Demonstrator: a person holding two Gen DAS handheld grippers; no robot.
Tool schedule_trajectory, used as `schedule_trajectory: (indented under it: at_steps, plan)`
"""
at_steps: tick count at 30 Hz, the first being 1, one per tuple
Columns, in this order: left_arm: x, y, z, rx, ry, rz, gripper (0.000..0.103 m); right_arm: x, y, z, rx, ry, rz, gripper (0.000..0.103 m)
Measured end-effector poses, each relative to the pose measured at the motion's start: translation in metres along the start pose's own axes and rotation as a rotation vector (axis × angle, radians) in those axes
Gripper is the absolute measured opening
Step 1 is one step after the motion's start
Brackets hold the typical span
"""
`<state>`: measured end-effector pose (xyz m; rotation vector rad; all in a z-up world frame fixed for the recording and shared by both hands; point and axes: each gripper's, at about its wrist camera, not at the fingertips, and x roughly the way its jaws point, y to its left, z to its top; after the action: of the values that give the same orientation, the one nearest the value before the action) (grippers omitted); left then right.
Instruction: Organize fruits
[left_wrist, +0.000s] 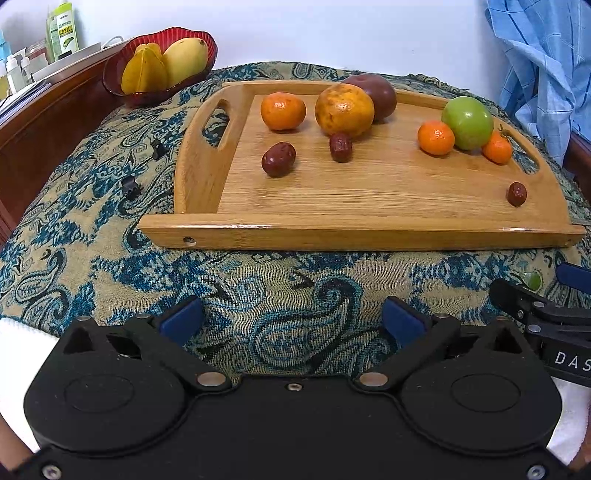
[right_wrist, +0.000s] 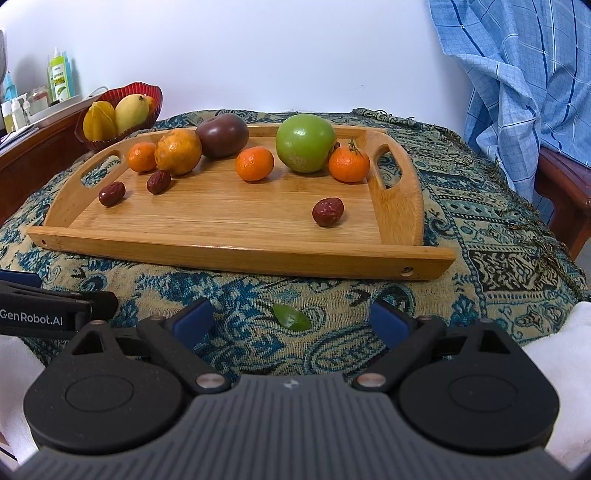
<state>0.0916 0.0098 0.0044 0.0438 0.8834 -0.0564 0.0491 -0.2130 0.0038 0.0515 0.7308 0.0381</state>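
A wooden tray (left_wrist: 332, 206) (right_wrist: 221, 229) on the paisley cloth holds a large orange (left_wrist: 344, 109) (right_wrist: 178, 150), a dark purple fruit (left_wrist: 376, 92) (right_wrist: 222, 135), a green apple (left_wrist: 467, 122) (right_wrist: 305, 142), three small mandarins (left_wrist: 283, 110) (right_wrist: 255, 163) and three red dates (left_wrist: 278, 158) (right_wrist: 327, 211). A red bowl (left_wrist: 122, 88) (right_wrist: 153, 92) at the back left holds a starfruit (left_wrist: 143, 70) and a mango (left_wrist: 184, 59). My left gripper (left_wrist: 291, 317) and right gripper (right_wrist: 291, 317) are both open and empty, in front of the tray.
A green leaf (right_wrist: 291, 318) lies on the cloth between the right gripper's fingers. Two small black clips (left_wrist: 131, 186) lie on the cloth left of the tray. Bottles (left_wrist: 62, 29) stand on a wooden shelf at the far left. Blue checked fabric (right_wrist: 524, 81) hangs at the right.
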Motion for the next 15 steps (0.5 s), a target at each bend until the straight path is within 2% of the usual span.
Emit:
schedule_trajectory:
  at_steps: [15]
  plan:
    - [0.0, -0.0012, -0.0003, 0.003, -0.002, 0.002, 0.103, -0.0003, -0.0003, 0.0003, 0.0, 0.0, 0.001, 0.099]
